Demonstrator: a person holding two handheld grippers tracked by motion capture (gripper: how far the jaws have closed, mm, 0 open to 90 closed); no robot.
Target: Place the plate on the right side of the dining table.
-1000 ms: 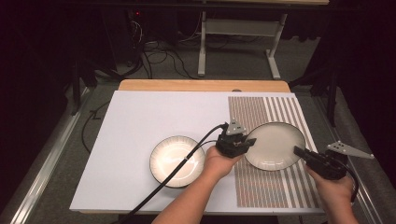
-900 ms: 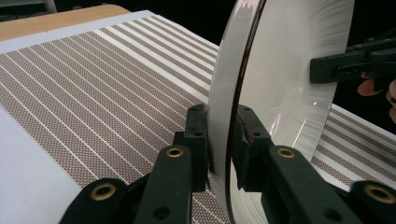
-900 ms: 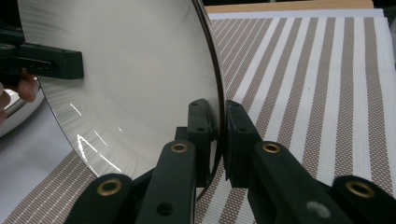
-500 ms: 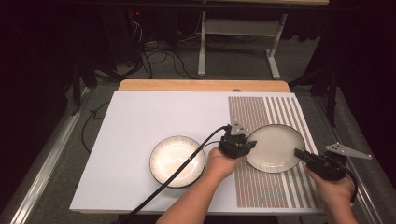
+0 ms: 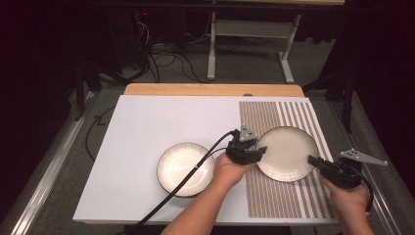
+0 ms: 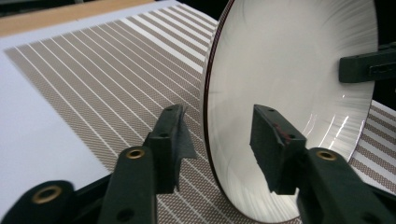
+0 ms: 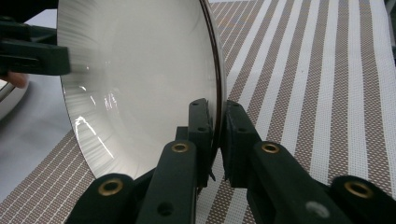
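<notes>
Two round plates sit on a white surface [image 5: 147, 127] seen from above. The larger white plate [image 5: 288, 152] lies flat on the striped mat [image 5: 279, 196] near the surface's right edge, face up; being round, it has no long axis. The right gripper [image 5: 313, 160] reaches in from the plate's right side, jaws clamped on its rim. In the right gripper view the dark rim is pinched tight between both pads. The left gripper [image 5: 258, 149] is at the plate's left rim; its jaws have just been opening and now straddle the rim without pressing it. A smaller dark-rimmed plate [image 5: 186, 169] rests left of the mat, toward the front edge.
</notes>
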